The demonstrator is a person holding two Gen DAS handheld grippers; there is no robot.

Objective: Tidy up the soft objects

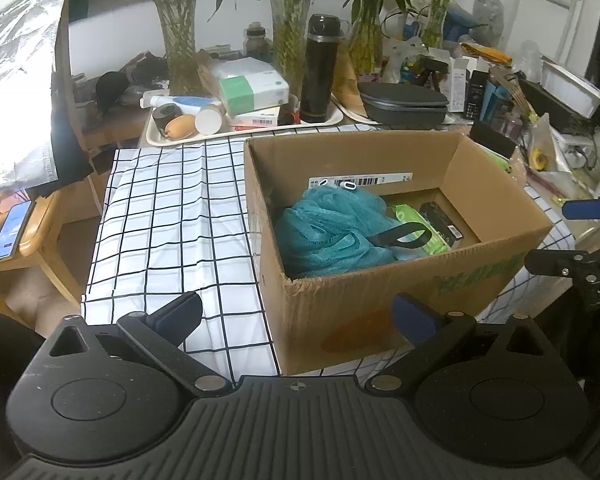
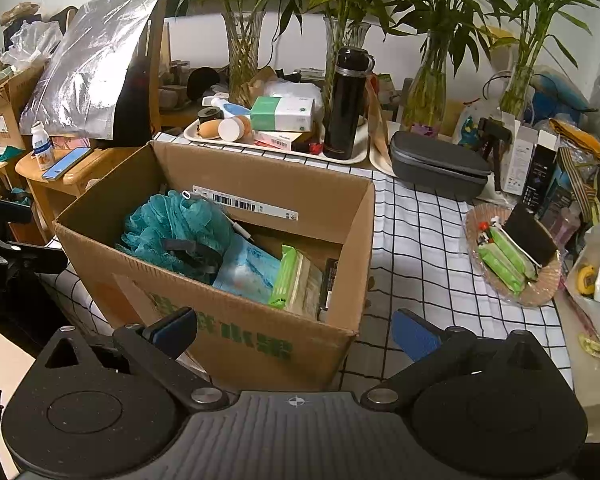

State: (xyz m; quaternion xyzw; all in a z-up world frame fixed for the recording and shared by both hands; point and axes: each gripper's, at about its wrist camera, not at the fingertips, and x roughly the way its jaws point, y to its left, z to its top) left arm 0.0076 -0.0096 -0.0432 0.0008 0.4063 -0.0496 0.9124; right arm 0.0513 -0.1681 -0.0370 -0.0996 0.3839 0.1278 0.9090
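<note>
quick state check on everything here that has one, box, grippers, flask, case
cardboard box: open at the top, upright, partly filled
teal mesh bundle: inside the box, resting loose
green tissue pack: inside the box, standing on edge
left hand-held gripper: open, holding nothing
right hand-held gripper: open, holding nothing
black flask: upright, lid on
grey case: shut

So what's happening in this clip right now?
A person holds two grippers over a checked tablecloth, both open and empty. The left gripper and right gripper face a cardboard box already holding a teal mesh bath sponge and a green tissue pack. More green packs sit in a basket nearby.
</note>
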